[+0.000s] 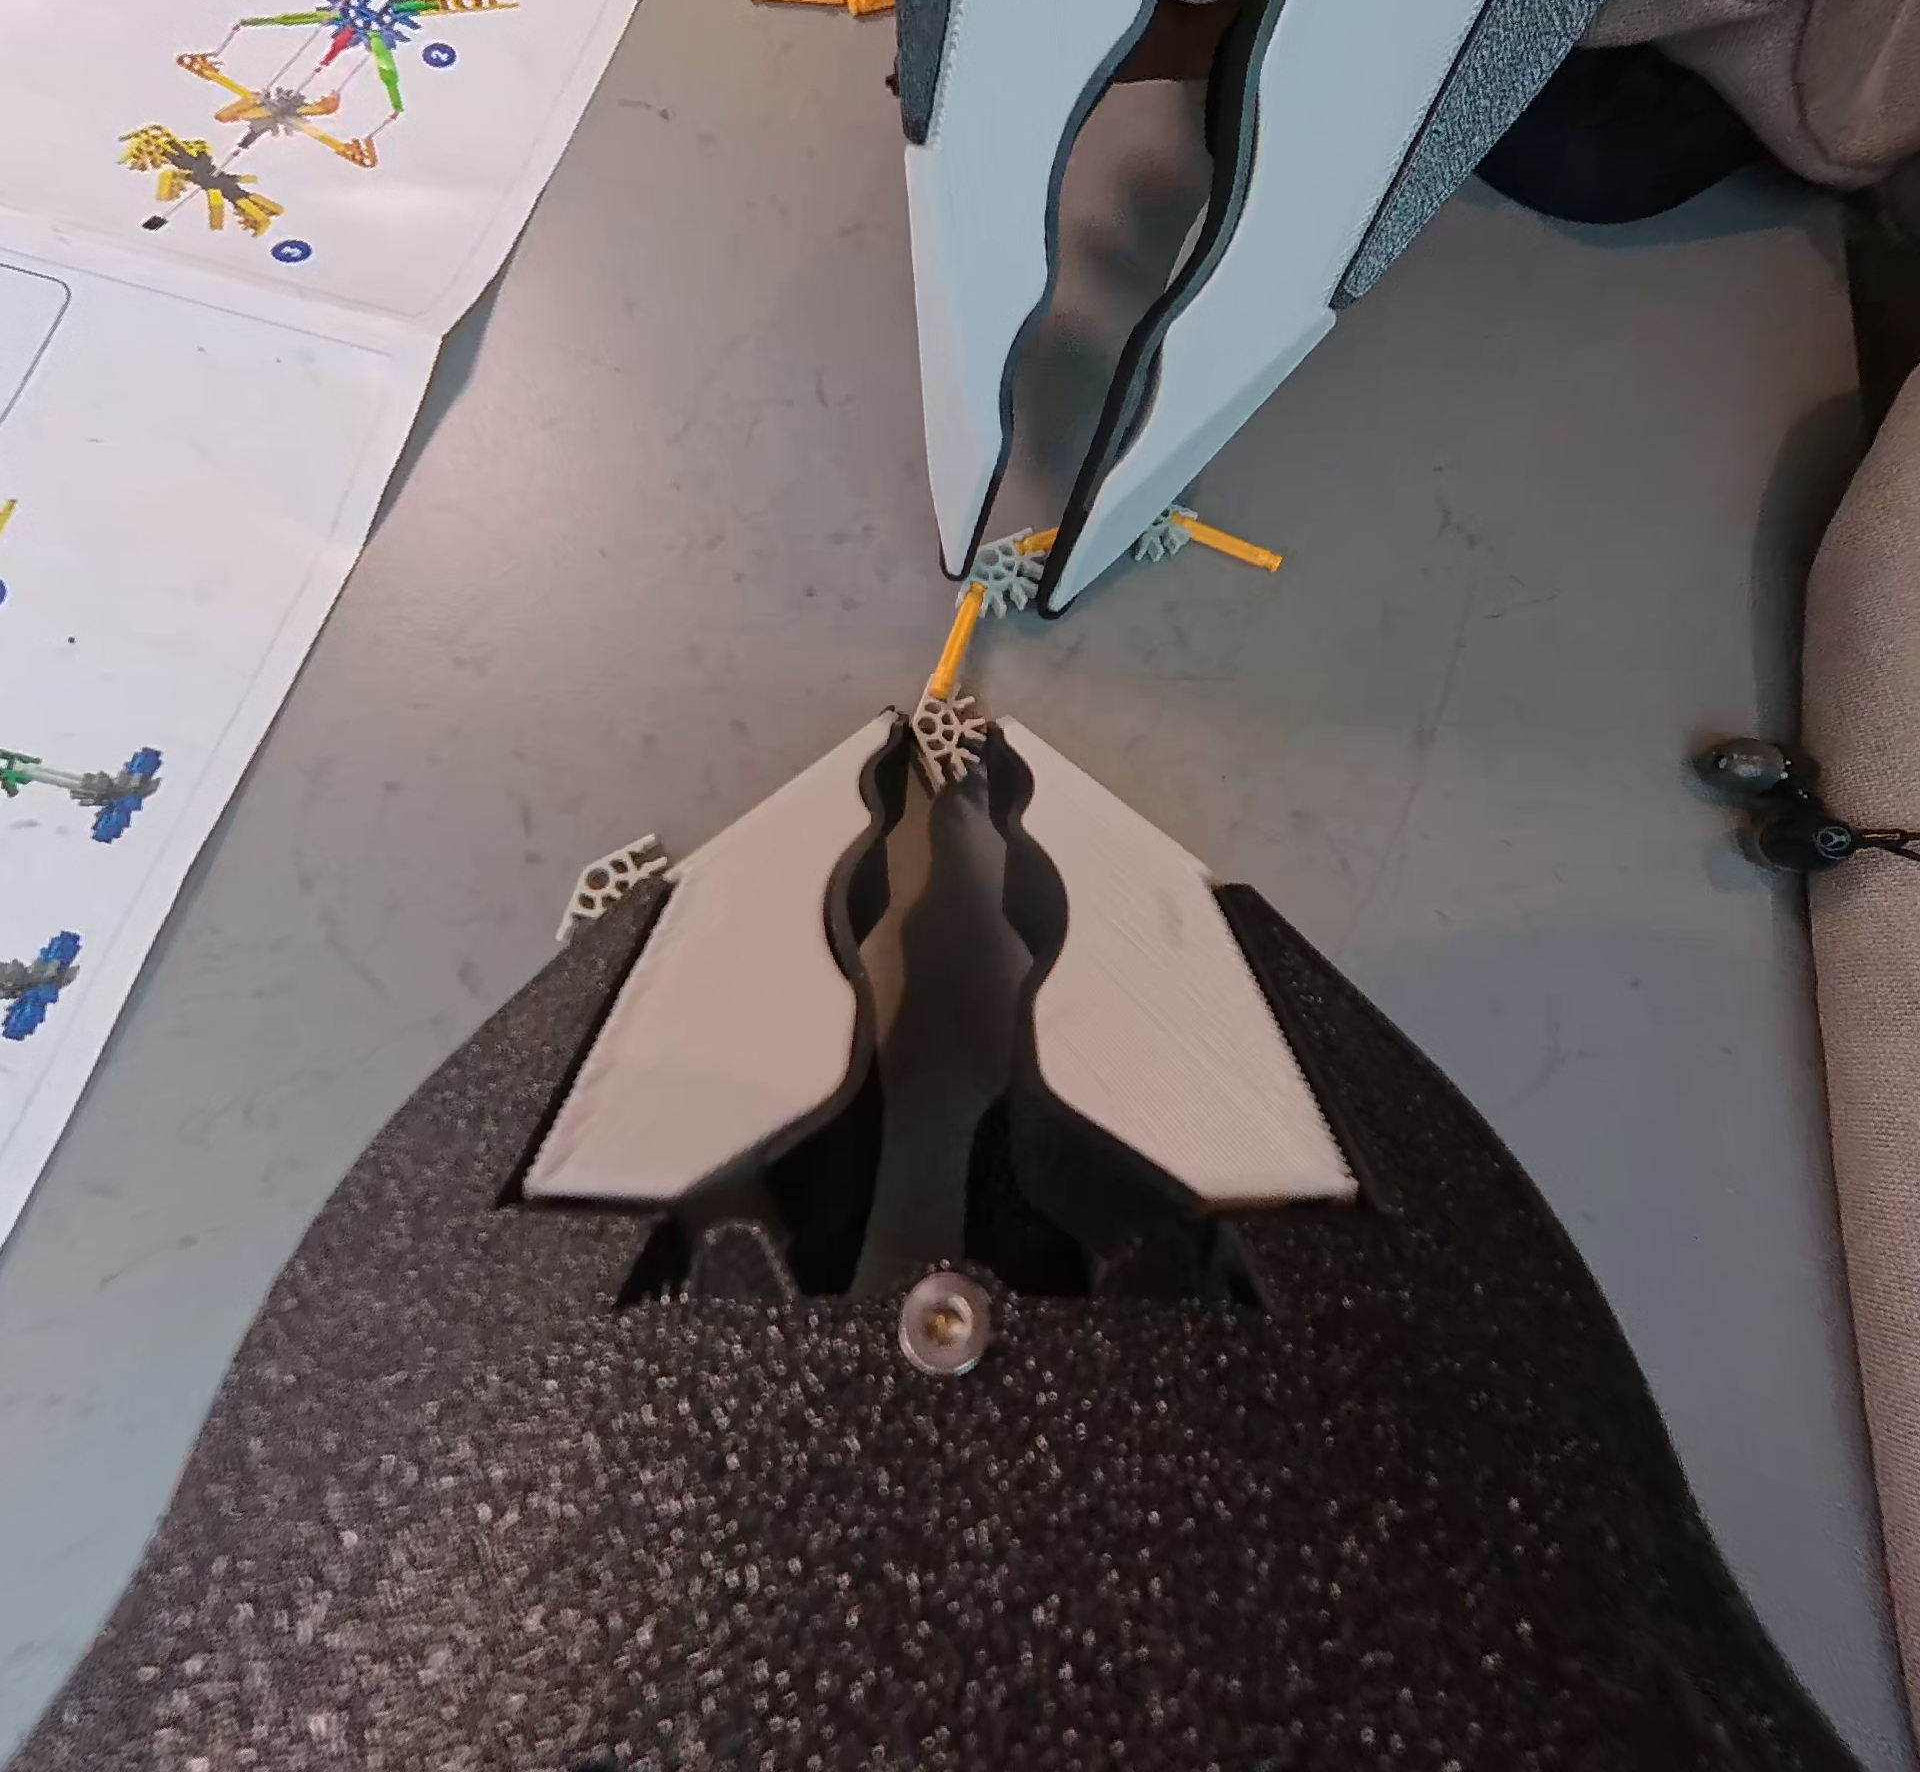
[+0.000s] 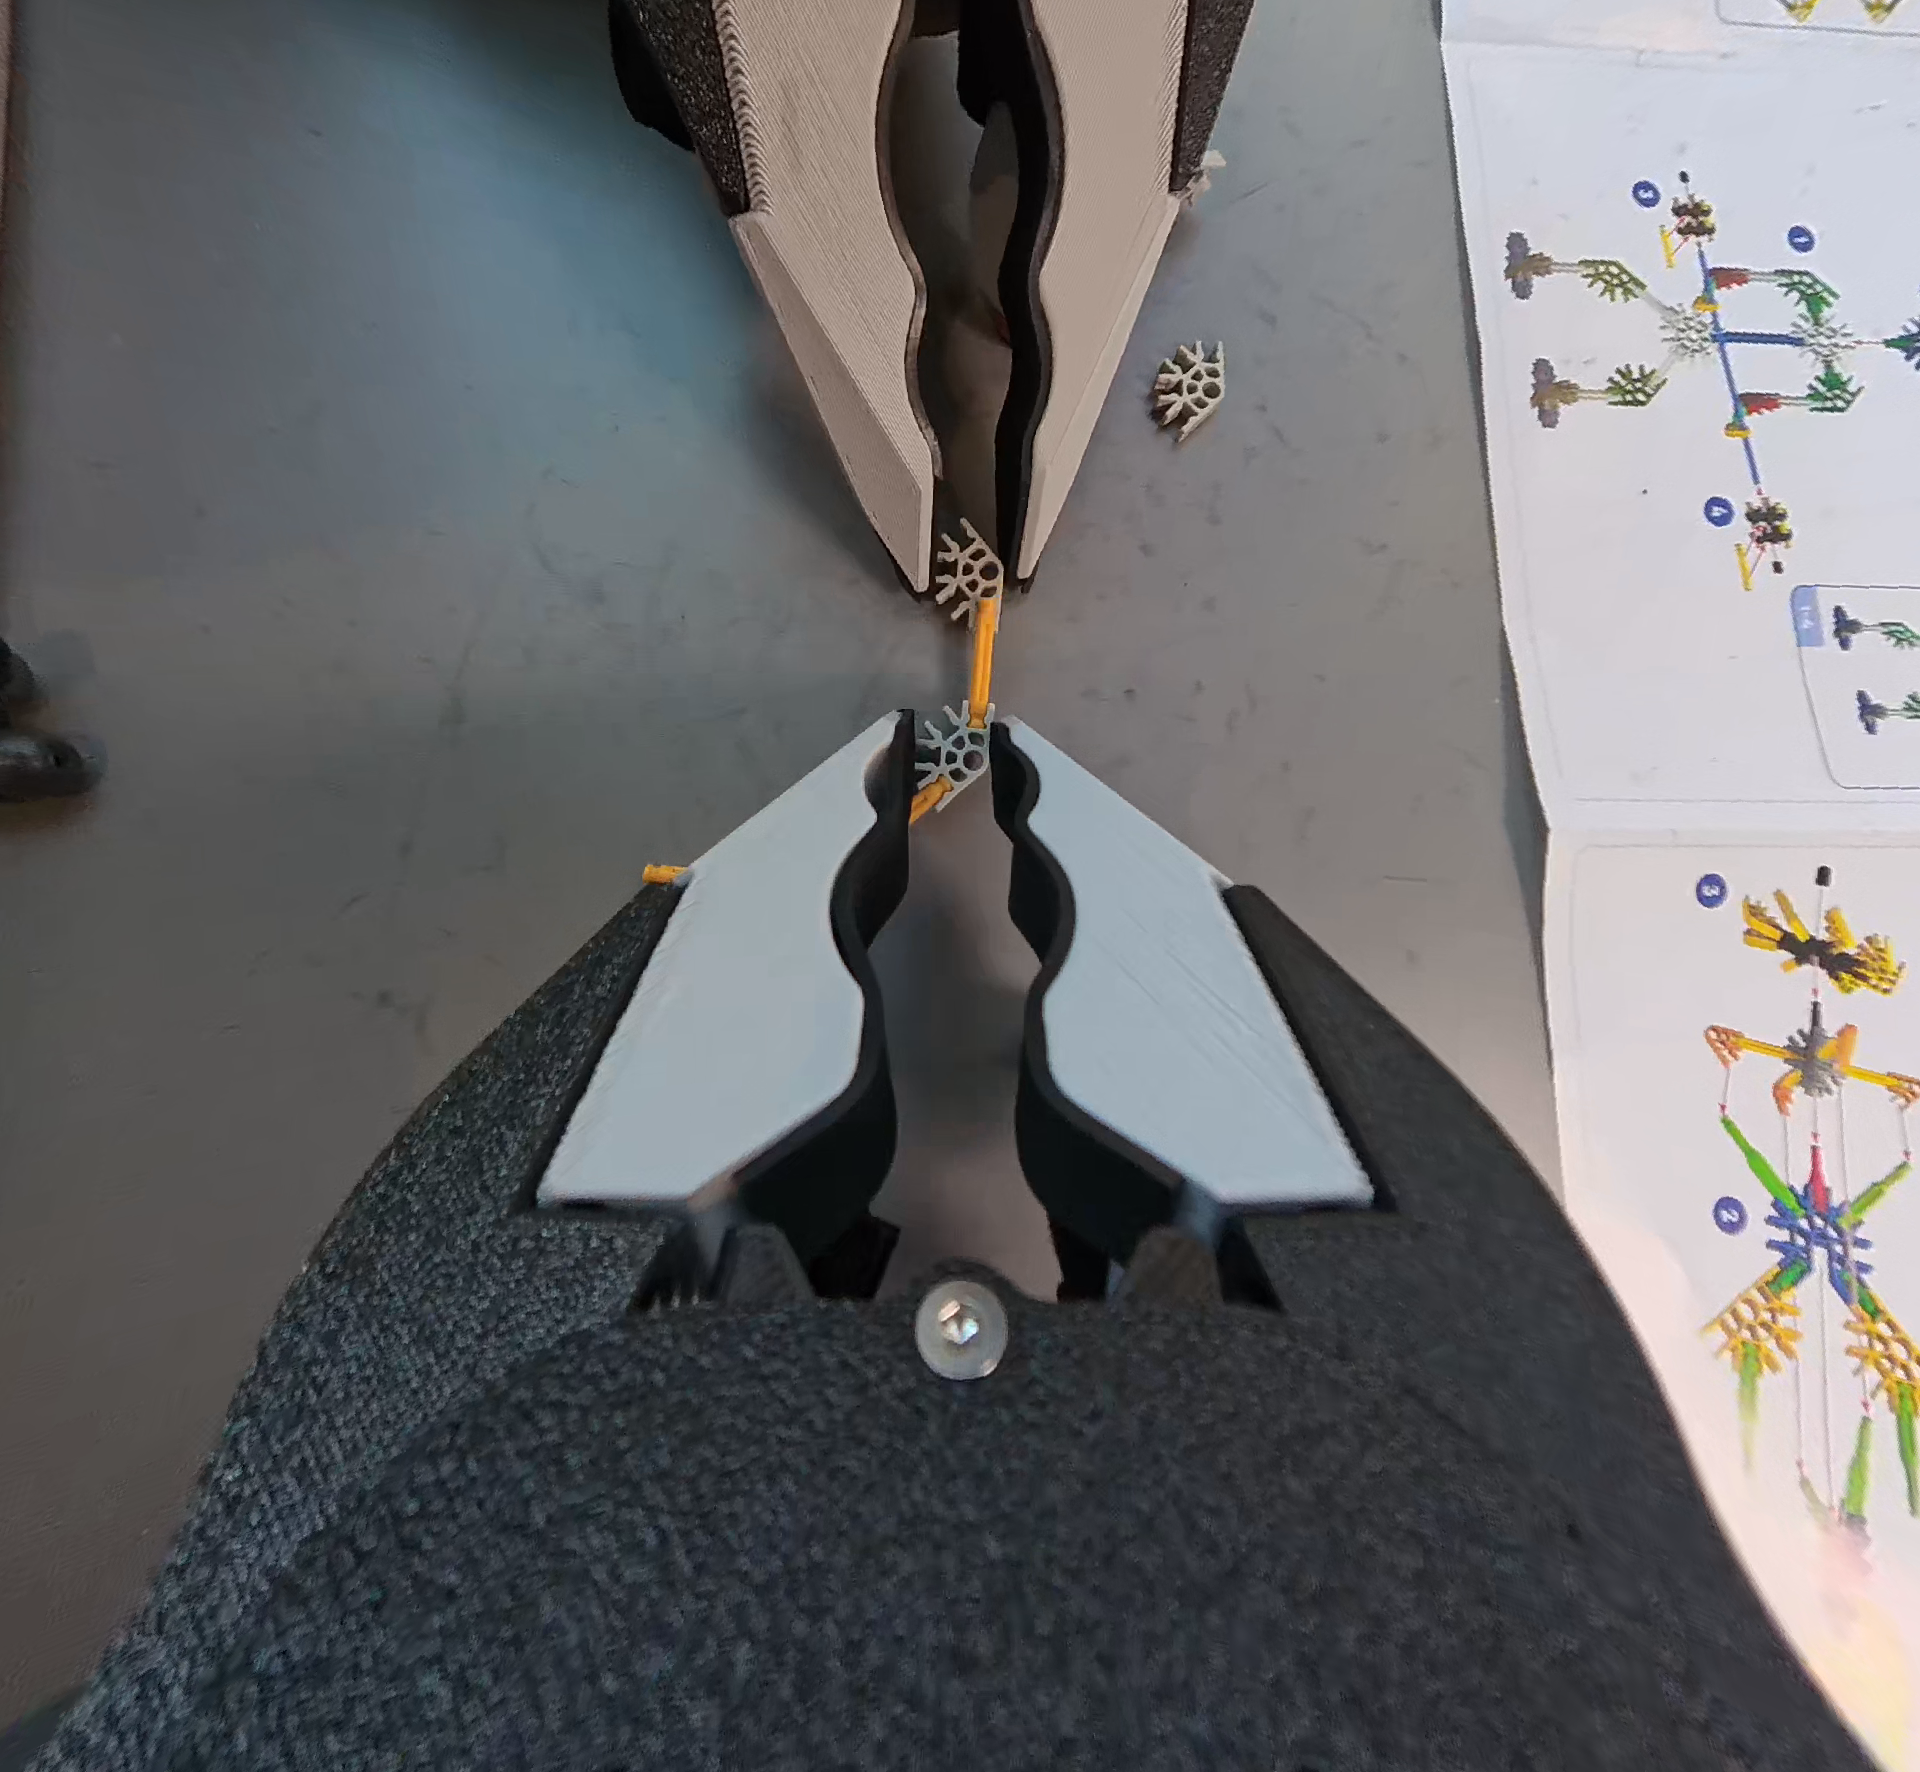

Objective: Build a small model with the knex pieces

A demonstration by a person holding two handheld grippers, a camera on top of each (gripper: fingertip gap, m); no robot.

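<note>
Your left gripper pinches a connector; your right gripper pinches the hub. The rod between them could bend if either tilts.

Left gripper low over the table, tips nearly closed, pinching a small part. Right gripper facing it, tip to tip, close but not touching, pinching another small part. Grey fingers long and pointed, on black bodies.
</note>
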